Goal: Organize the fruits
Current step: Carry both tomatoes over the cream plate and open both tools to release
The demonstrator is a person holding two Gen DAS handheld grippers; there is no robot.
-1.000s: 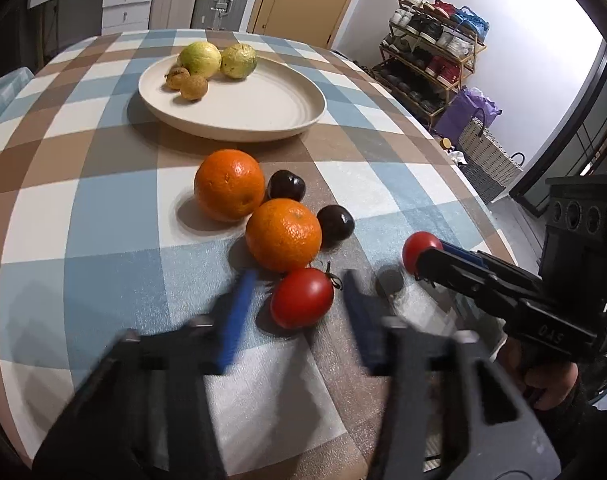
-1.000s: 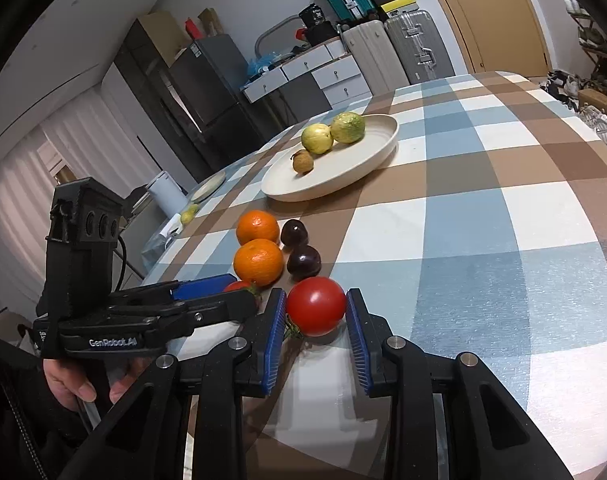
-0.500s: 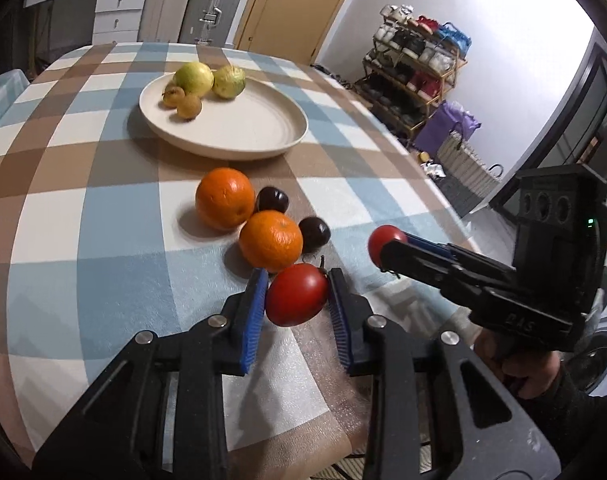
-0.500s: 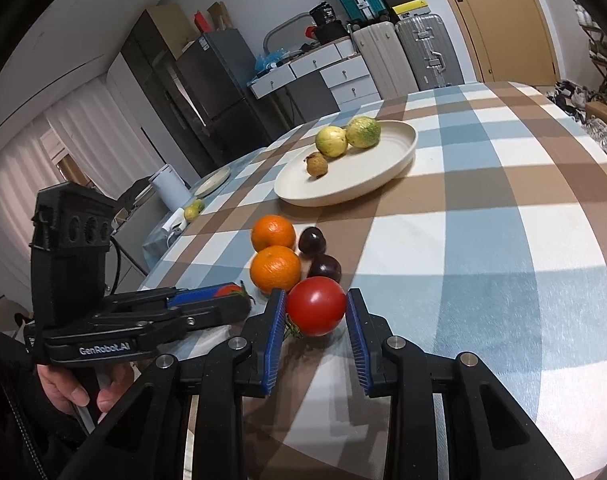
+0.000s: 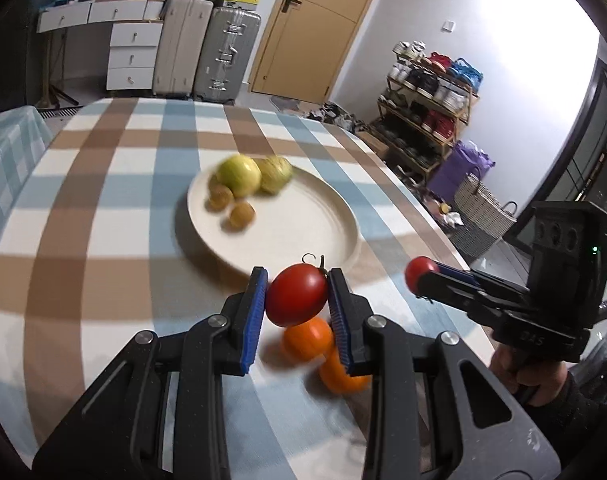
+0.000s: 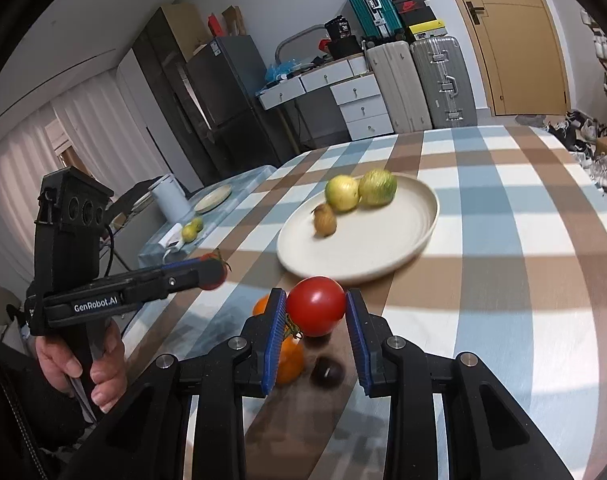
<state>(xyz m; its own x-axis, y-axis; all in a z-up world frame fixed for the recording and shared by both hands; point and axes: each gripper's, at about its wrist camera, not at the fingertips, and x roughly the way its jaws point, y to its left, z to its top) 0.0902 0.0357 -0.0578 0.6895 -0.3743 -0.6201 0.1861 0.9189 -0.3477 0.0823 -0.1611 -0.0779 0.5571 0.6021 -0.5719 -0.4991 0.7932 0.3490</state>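
Each hand-held gripper, left point(image 5: 296, 307) and right point(image 6: 314, 317), grips a tomato above the tabletop point(image 5: 103, 264); next, lowering both onto the far plate point(image 5: 303, 236).

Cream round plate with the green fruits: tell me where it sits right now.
The cream round plate sits mid-table on the checked tablecloth, just beyond the red tomato held in the left gripper; in the right wrist view it lies ahead, slightly right.

Both tomatoes have left the bench. The left hand-held gripper point(image 5: 297, 304) has closed on its tomato point(image 5: 296, 300) and lifted it; the right hand-held gripper point(image 6: 314, 322) has raised its tomato point(image 6: 316, 306) nearer the plate point(image 6: 403, 256).
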